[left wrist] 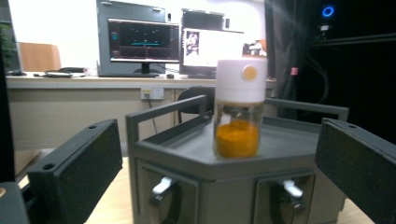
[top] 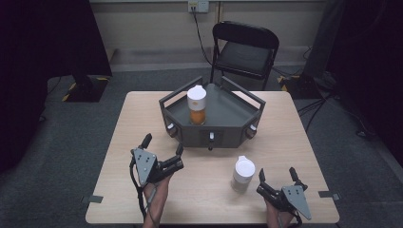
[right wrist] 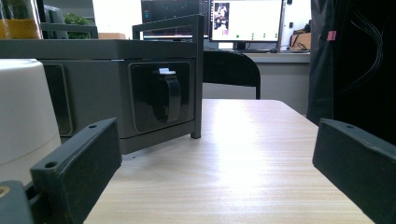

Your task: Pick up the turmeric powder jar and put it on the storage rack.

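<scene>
A grey hexagonal rack with a railing and front knobs stands at the table's far middle. On its top stands a glass jar with a white lid and orange powder inside; the left gripper view shows this jar straight ahead on the rack. A second white-lidded jar stands on the table in front of the rack, near the right gripper, and its lid fills the left of the right gripper view. The left gripper is open, short of the rack. Both grippers hold nothing.
The wooden table has bare room on both sides of the rack. A black folding chair stands beyond the far edge. A desk with monitors lies farther back.
</scene>
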`<action>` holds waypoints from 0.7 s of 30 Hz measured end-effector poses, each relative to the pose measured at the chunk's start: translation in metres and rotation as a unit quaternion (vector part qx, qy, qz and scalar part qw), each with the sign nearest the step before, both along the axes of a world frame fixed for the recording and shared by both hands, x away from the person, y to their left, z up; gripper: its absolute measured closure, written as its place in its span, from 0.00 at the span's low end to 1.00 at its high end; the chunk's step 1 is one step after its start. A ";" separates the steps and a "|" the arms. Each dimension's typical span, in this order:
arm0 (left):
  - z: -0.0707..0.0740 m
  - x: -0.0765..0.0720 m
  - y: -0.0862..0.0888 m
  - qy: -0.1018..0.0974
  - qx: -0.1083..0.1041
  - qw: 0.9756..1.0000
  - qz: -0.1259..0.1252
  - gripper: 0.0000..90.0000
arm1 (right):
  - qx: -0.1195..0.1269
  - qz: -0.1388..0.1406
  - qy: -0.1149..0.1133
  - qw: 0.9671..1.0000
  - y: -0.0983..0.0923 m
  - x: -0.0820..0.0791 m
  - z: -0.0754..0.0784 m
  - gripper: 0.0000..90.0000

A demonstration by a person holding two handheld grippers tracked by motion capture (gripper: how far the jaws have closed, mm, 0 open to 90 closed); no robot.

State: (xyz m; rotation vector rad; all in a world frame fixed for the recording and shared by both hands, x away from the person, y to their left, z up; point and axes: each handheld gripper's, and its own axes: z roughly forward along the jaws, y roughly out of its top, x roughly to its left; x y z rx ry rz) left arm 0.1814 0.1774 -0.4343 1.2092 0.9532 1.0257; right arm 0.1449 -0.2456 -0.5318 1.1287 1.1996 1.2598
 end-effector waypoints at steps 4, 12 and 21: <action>-0.010 -0.007 0.001 0.001 -0.002 1.000 0.006 0.00 | 0.000 0.000 0.000 1.000 0.000 0.000 0.000 0.00; -0.032 -0.019 0.002 0.008 0.004 1.000 0.017 0.00 | 0.000 0.000 0.000 1.000 0.000 0.000 0.000 0.00; -0.057 -0.026 -0.001 0.019 0.012 0.999 0.035 0.00 | 0.000 0.000 0.000 1.000 0.000 0.000 0.000 0.00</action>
